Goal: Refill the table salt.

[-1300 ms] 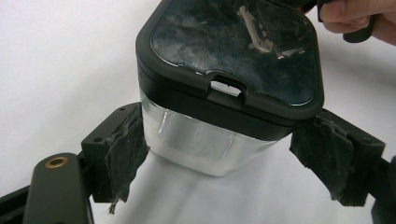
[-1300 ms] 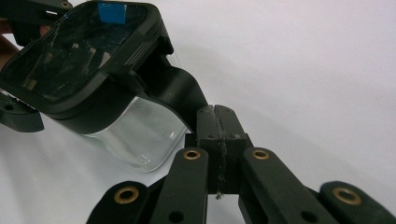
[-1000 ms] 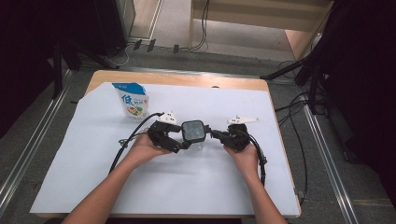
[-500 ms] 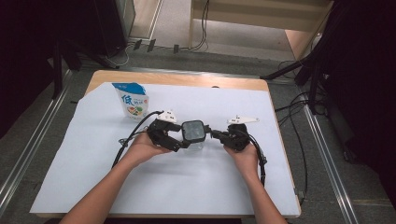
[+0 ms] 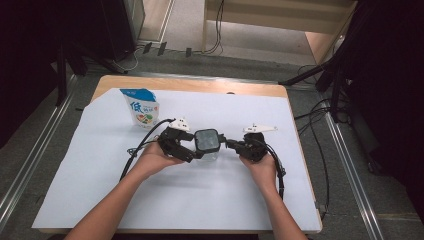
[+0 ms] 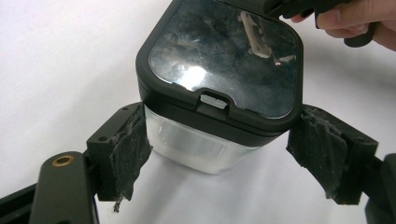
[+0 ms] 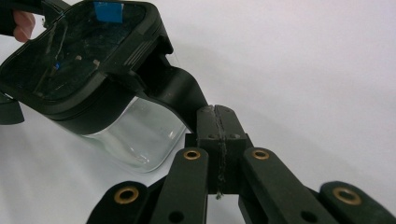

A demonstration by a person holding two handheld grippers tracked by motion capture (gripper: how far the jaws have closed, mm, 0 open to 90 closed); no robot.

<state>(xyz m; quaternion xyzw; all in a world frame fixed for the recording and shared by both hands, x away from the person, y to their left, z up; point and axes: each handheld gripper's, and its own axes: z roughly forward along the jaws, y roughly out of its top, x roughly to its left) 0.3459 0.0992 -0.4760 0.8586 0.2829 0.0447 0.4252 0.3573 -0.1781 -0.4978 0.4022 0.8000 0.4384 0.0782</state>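
In the high view, the box (image 5: 207, 141) sits near the middle of the white sheet (image 5: 100, 200), between the two grippers. The left gripper (image 5: 192, 150) meets it from the left and the right gripper (image 5: 229, 144) from the right. The box looks small here, and its clear lower part is hard to make out. A carton (image 5: 141, 107) stands well apart, near the far left corner of the sheet. Open sheet lies in front of the hands and behind the box. The wooden table (image 5: 210, 86) shows as a strip at the far edge.

In the left gripper view, the box (image 6: 219, 79) has a black lid with a shiny top and a clear body. The left gripper (image 6: 219, 156) stands wide, one pad (image 6: 133, 149) just beside the left wall and the other off the right corner; I cannot tell if they touch. The far edge of the lid is cut off at the top.

In the right gripper view, the right gripper (image 7: 217, 121) is closed, its jaws pressed together just beside a black tab (image 7: 180, 93) at the corner of the lid. The tip hides the contact, so a grip is unclear. The box (image 7: 93, 74) is cut off at the left.
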